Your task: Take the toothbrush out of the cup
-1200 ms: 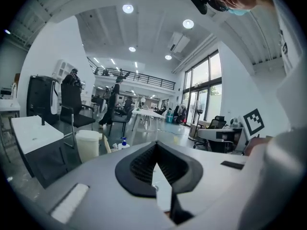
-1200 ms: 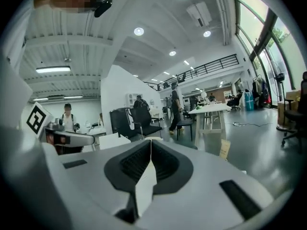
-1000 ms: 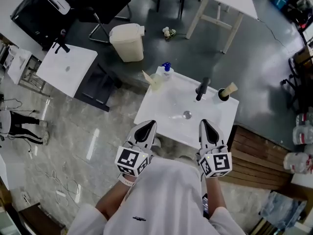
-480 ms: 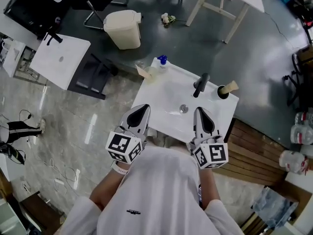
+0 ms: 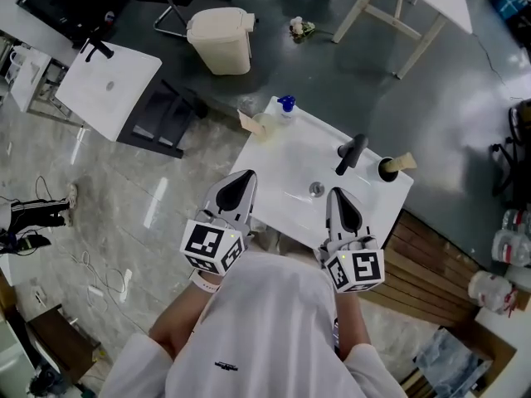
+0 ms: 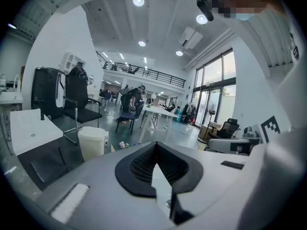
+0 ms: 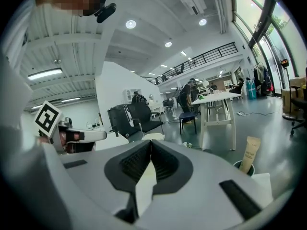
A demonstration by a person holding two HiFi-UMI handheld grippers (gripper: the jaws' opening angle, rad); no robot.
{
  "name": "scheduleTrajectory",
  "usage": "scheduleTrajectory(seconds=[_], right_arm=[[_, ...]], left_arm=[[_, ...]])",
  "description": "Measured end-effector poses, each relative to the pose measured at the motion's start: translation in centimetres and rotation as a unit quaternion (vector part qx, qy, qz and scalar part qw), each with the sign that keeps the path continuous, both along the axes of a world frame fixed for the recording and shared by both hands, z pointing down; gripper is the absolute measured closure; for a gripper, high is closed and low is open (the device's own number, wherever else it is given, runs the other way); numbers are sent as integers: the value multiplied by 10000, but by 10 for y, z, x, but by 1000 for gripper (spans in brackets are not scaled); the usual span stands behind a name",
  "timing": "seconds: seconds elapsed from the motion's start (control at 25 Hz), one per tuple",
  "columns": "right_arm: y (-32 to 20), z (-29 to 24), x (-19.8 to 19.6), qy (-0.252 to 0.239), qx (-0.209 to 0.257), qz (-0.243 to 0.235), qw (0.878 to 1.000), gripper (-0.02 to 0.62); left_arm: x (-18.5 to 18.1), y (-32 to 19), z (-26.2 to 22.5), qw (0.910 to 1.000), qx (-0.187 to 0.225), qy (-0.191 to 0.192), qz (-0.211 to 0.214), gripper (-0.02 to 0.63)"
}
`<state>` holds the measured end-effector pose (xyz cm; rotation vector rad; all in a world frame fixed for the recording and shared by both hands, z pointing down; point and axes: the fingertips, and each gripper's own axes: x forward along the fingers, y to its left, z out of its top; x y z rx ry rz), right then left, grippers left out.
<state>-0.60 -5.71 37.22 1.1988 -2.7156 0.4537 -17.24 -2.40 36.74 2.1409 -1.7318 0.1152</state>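
Note:
A dark cup stands at the far right corner of the white washbasin top, with a beige tube sticking out of it; I cannot make out a toothbrush. In the right gripper view the same cup and tube sit to the right, beyond the jaws. My left gripper is shut and empty over the basin's near left edge. My right gripper is shut and empty over the near edge, short of the black tap. In both gripper views the jaws meet, left gripper, right gripper.
A clear cup and a blue-capped bottle stand at the basin's far left corner. The drain lies between my grippers. A beige bin and a small white table are on the floor beyond. Wooden slats lie at the right.
Both grippers have moved forward from in front of the basin to over its near edge. They stayed shut and empty.

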Motion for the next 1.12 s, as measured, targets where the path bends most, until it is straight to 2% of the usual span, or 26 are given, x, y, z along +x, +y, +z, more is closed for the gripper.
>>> scheduleTrajectory(seconds=[0.28, 0.36, 0.72, 1.12], right_arm=[[-17, 5, -24, 30, -80, -196, 9998, 589], [-20, 7, -31, 33, -113, -268, 9996, 589], [-39, 30, -63, 85, -238, -581, 9980, 589], [-51, 54, -68, 272, -460, -691, 9962, 589]], left_arm=[[-26, -21, 18, 9985, -74, 5, -541, 591], [-33, -27, 28, 9977, -190, 11, -653, 501], [-61, -53, 70, 9940, -547, 121, -942, 499], [-80, -84, 105, 9887, -793, 169, -1261, 500]])
